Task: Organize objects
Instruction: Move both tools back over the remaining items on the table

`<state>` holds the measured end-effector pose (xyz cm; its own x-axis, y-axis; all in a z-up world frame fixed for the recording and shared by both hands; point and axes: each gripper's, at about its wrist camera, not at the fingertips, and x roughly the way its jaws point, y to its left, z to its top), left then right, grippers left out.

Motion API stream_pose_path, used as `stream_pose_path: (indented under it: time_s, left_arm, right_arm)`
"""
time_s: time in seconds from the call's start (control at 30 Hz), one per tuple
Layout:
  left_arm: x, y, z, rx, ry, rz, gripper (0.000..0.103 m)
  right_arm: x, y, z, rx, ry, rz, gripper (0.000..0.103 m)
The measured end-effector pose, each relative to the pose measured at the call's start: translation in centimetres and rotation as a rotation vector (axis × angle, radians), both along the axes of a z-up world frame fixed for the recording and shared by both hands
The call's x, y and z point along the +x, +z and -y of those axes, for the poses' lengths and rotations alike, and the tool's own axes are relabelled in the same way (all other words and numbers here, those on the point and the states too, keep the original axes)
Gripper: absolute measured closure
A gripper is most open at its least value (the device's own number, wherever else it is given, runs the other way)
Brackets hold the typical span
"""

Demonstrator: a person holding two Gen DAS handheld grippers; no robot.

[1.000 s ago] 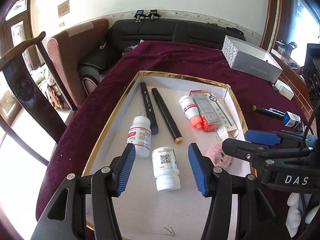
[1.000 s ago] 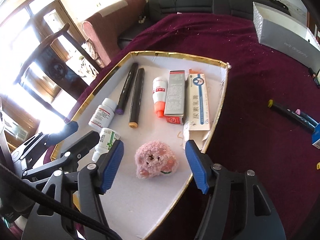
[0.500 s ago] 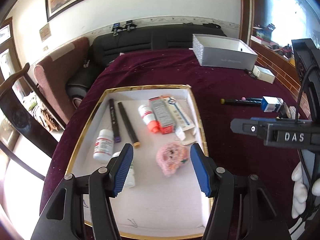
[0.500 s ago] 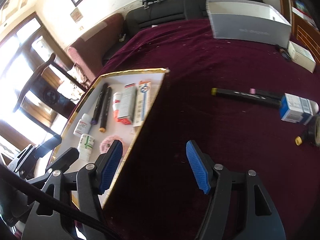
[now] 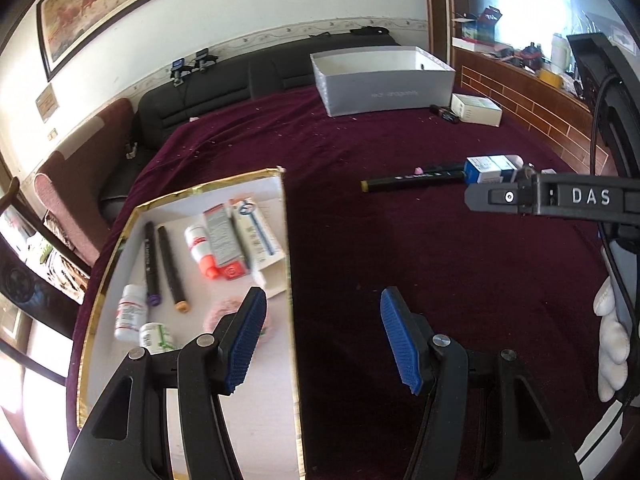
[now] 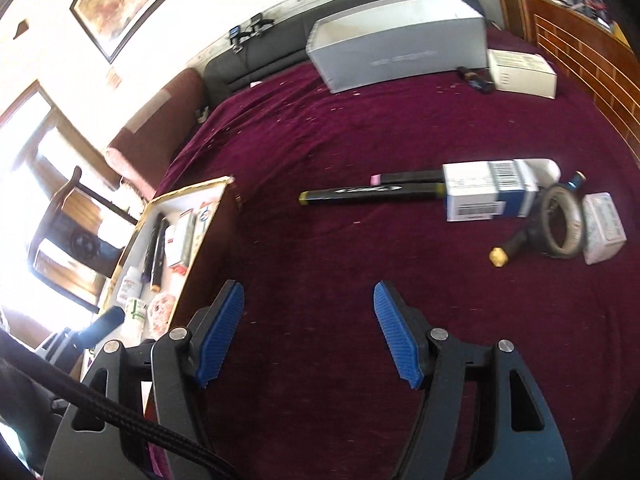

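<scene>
A gold-rimmed white tray (image 5: 286, 240) on the maroon tablecloth holds two black markers (image 5: 170, 264), white pill bottles (image 5: 130, 312), an orange-capped tube, flat boxes and a pink plush (image 5: 218, 316). My left gripper (image 5: 320, 338) hangs open and empty over the tray's right rim. My right gripper (image 6: 308, 332) is open and empty above bare cloth, right of the tray (image 6: 208, 216). Ahead of it lie a black marker (image 6: 372, 194), a second marker with a pink end (image 6: 408, 177), a blue-and-white box (image 6: 488, 196), a dark ring (image 6: 558, 220) and a small white packet (image 6: 604, 228).
A grey open box (image 6: 400, 44) and a white carton (image 6: 522, 72) stand at the far table edge. A black sofa and maroon armchair lie beyond the table. The right gripper's body (image 5: 560, 198) crosses the left wrist view, with a white-gloved hand (image 5: 612, 344) beneath it.
Both grippers have swept right, from above the tray's contents to the tray's right edge and the bare cloth beyond. The loose markers and boxes have come into view. Neither gripper took anything.
</scene>
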<state>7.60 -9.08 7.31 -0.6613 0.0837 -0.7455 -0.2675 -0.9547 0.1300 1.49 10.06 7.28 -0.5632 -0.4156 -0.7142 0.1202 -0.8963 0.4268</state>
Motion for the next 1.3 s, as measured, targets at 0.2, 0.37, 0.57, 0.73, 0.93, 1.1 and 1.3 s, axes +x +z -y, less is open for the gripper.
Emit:
stream_pose_path:
  time_s: [0.2,0.37,0.57,0.73,0.93,1.1,1.3]
  left_arm:
    - [-1.8,-2.5,-3.6,0.027,-0.035,0.076,0.049]
    - [-4.2,-5.3,-6.3,0.061,-0.048,0.143,0.050]
    - [-5.2,-6.7,-7.2,0.085,-0.045,0.153,0.045]
    - [-4.9,-6.9,-7.5,0.090,-0.062,0.132,0.033]
    - [-4.6,-6.9,-7.9,0.110,-0.090,0.142,0.018]
    - [-4.9,-6.9,-7.9,0.129,-0.103,0.149,0.014]
    - [-5.1,-6.9,-7.6,0.153,-0.112,0.155,0.011]
  right_arm:
    - [-0.1,-0.4,-3.4,-0.023,-0.061,0.007,0.036]
    - [-0.5,-0.5,-6.4,-0.046,-0.120,0.016,0.036]
    - [-1.1,-0.7,-8.3,-0.055,-0.174,0.005,0.035]
    - [-1.9,-0.1,-7.4,-0.080,-0.168,-0.017,0.035]
    - [-1.9,3.4,-3.5,-0.030,-0.104,-0.132,0.030]
    - [-2.3,4.2,0.1,0.077,-0.049,-0.176,0.019]
    - [-3.4,3.9,1.3,0.083,-0.033,-0.154,0.019]
